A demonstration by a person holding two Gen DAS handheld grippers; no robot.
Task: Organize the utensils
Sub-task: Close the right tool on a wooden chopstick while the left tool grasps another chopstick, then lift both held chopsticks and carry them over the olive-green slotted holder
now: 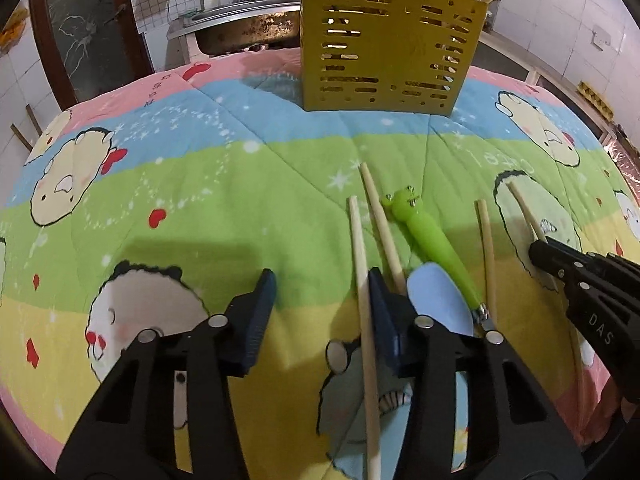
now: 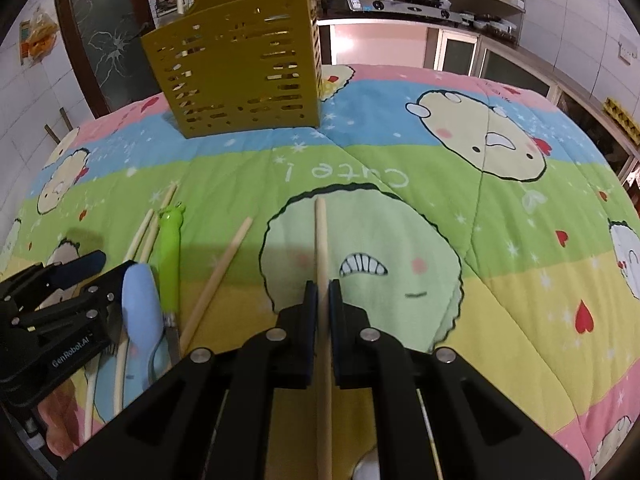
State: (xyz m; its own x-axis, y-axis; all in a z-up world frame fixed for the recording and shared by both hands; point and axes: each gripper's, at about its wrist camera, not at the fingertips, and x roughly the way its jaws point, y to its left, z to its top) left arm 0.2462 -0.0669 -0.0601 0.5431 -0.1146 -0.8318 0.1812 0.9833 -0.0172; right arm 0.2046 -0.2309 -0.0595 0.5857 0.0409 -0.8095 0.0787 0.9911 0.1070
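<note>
I had the right gripper (image 2: 323,286) clenched on one chopstick (image 2: 320,236), well short of the yellow holder (image 2: 236,68). My left gripper (image 1: 320,288) stood released over another chopstick (image 1: 362,264). Some chopsticks already stood in the holder; several, plus the frog-handled utensil (image 1: 424,236), remained.

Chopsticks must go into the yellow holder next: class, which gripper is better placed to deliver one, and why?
Right. The right gripper is already shut on a chopstick. The left gripper is open, one chopstick lying loose between its fingers. The yellow holder stands ahead.
</note>
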